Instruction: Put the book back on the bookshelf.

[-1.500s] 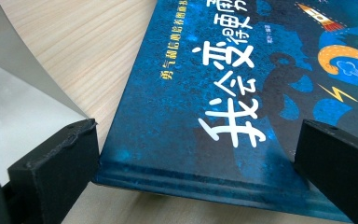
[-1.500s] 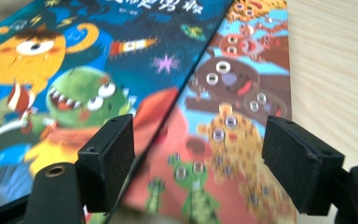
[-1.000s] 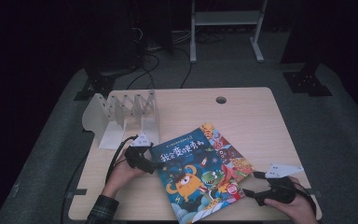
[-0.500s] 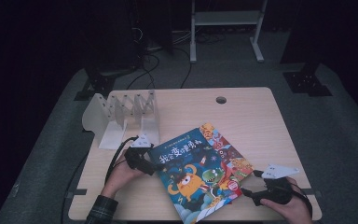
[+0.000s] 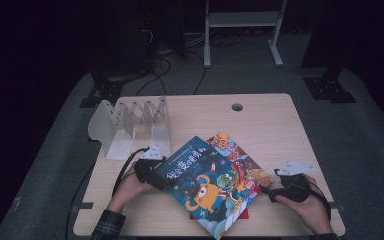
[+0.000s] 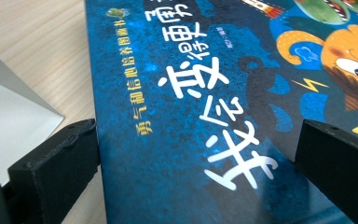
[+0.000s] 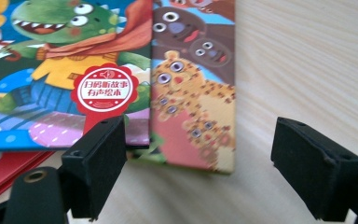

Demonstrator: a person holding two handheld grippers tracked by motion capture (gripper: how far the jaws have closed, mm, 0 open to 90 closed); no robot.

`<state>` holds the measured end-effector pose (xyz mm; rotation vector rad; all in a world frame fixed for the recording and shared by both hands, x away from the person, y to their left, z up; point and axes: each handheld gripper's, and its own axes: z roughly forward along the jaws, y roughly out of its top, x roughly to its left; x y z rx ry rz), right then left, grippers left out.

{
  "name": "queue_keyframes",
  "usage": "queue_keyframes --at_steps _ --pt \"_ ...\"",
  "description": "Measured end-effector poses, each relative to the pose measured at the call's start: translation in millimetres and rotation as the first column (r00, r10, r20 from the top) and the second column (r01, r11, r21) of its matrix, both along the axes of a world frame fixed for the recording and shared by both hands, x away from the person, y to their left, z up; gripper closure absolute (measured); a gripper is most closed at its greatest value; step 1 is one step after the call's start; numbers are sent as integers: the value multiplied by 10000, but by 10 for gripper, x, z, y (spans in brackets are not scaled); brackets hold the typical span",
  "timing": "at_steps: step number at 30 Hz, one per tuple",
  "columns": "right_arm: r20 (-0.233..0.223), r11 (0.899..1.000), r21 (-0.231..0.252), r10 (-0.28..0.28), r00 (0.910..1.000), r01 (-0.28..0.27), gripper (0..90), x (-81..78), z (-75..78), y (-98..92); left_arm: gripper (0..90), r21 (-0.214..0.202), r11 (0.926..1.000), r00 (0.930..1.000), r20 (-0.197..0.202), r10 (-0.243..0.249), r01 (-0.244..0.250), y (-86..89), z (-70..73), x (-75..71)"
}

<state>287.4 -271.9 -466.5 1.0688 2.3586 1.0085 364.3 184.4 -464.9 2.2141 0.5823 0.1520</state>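
Holding the books: two grippers sit at the two ends of a small pile of picture books near the front edge of the desk (image 5: 280, 115).
Top book: the blue book (image 5: 205, 187) with the orange monster lies on top, turned crooked to the desk's edges.
Books under it: a second picture book (image 7: 191, 93) with spotted animals pokes out at the right, and a red book (image 7: 9, 170) peeks out at the bottom.
Left gripper: the left gripper (image 6: 191, 154) has its jaws wide apart, one on each side of the blue book's corner, likely so it can steady or grab that end. From this close I cannot tell if a jaw is under the cover.
Right gripper: the right gripper (image 7: 198, 168) is also open, with its jaws on either side of the spotted book's corner, not squeezing it.
Rack: a white book rack (image 5: 130, 125) stands near the back left corner of the desk, well apart from the pile. The books probably go there.
Next move: I think each gripper must close before anything can lift.
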Motion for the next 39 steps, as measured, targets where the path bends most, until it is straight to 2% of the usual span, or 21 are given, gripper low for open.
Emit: queue_keyframes --at_steps 7,20,23,30,32,34,36,37,38,39 --pt "-65 9996 30 -282 9996 283 169 166 -4 -8 0 76 9999 9999 -82 -125 126 12 11 -40" --pt "-308 9949 -79 -1007 9944 1005 185 569 15 41 0 214 9993 9995 -51 -305 306 60 28 -243" --pt "-366 9930 112 -1170 9925 1174 199 654 4 49 0 315 9988 9993 -10 -365 365 55 42 -282" --pt "-475 9890 216 -1453 9882 1465 223 869 3 90 0 135 9988 9989 -39 -460 461 52 66 -375" --pt "-501 9891 210 -1448 9882 1460 226 883 6 90 0 87 9990 9990 -55 -438 439 56 65 -379" --pt "-370 9882 553 -1411 9893 1430 257 866 56 119 0 -117 9993 9992 -178 -363 361 74 60 -373" --pt "-312 9876 989 -1197 9923 1222 262 815 96 163 0 -149 9995 9995 -168 -277 275 92 67 -370" --pt "-356 9876 1187 -996 9944 1031 262 787 106 203 0 -181 9996 9997 -167 -203 200 106 73 -367" --pt "-356 9876 1187 -996 9944 1031 262 787 106 203 0 -181 9996 9997 -167 -203 200 106 73 -367" --pt "-530 9864 1455 -695 9962 765 270 753 96 265 0 -254 9997 9999 -146 -14 10 140 87 -359"
